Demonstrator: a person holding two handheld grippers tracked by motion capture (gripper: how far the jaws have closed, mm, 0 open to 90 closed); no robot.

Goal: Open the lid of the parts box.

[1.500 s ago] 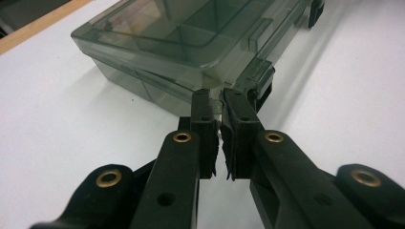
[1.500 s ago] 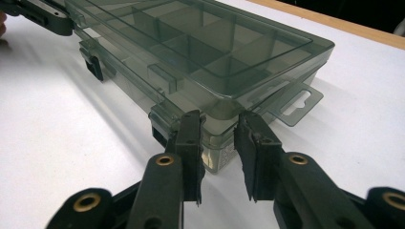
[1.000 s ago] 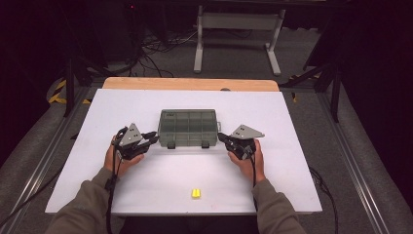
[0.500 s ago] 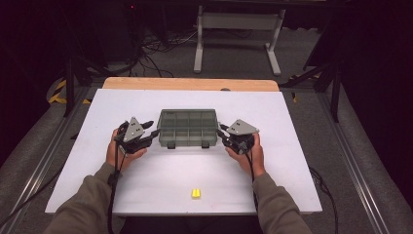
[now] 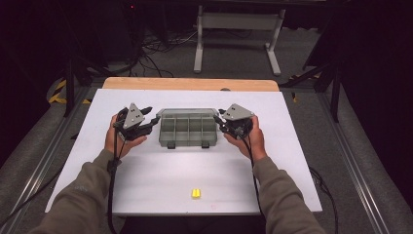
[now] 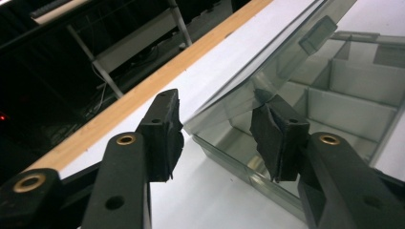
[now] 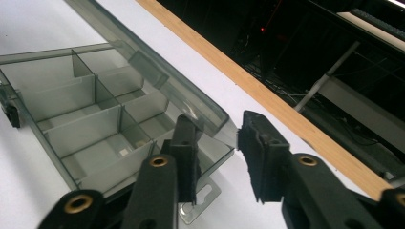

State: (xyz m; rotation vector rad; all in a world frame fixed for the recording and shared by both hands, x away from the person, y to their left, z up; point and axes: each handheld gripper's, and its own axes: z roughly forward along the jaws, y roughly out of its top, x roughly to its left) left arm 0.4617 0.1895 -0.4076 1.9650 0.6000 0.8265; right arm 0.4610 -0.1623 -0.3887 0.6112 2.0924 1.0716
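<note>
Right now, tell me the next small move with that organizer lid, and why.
Probably keep swinging the lid up and back. It stands only partly raised over the organizer box, one corner between each set of tongs, left tongs and right tongs. Their jaws have just been opening, so the hold looks loose; lift gently.

Bright, even light from overhead on white table; room behind nearly black, floor dim. Shadows soft and short under hands and beside clear box. High view slightly soft, low detail, some grain in dark areas. Tool views sharper at mid-range, black pads close to lens a bit soft. Faint sheen on box lid and lid edge, no harsh glare. Strong wide-angle stretch twd edges in tool views; tiny red light in dark bkgd.
</note>
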